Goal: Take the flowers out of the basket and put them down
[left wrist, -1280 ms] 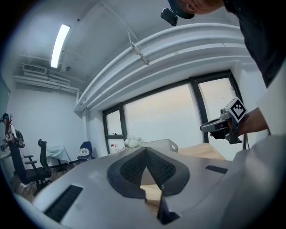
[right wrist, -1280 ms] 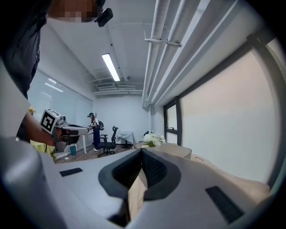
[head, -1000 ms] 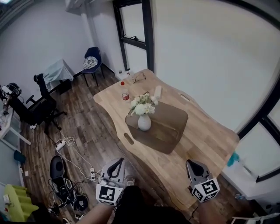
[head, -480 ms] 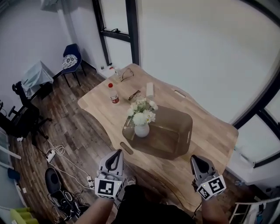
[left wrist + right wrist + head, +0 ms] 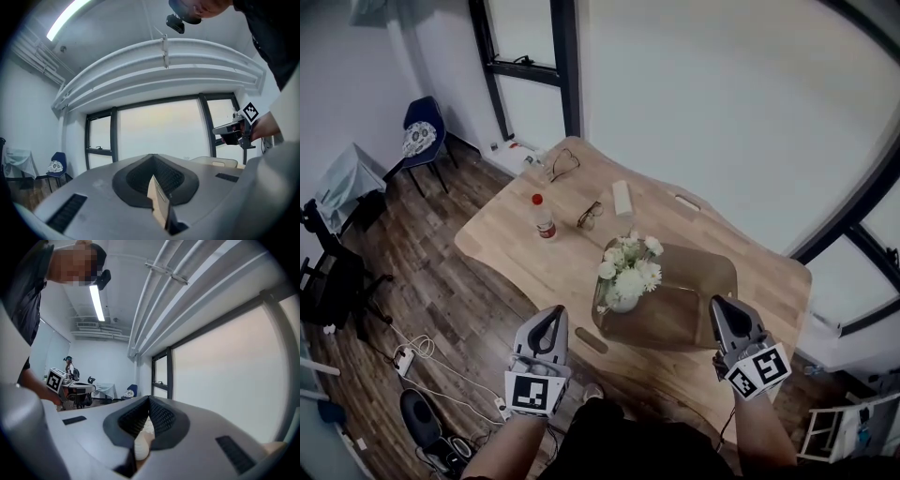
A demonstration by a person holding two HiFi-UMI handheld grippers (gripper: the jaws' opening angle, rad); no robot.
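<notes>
White flowers (image 5: 630,269) stand in a white vase (image 5: 622,303) at the left end of a brown see-through basket (image 5: 705,274) on the wooden table (image 5: 516,246). My left gripper (image 5: 551,315) is shut and empty, held near the table's front edge, left of the vase. To the right of the basket's near corner is my right gripper (image 5: 719,306), also shut and empty. In the right gripper view the vase (image 5: 142,442) shows through the slit of the shut jaws. The left gripper (image 5: 152,158) points up at the window, with the right gripper (image 5: 236,131) at its far right.
A red-capped bottle (image 5: 543,216), glasses (image 5: 589,215), a white box (image 5: 622,198) and more glasses (image 5: 565,165) lie on the table's far left half. A blue chair (image 5: 420,137), a black office chair (image 5: 321,274) and floor cables (image 5: 405,357) are to the left.
The head view has swung and closed in on the table, so the basket and flowers sit nearer and further right. Both grippers have come up level with the basket's near side, still shut.
</notes>
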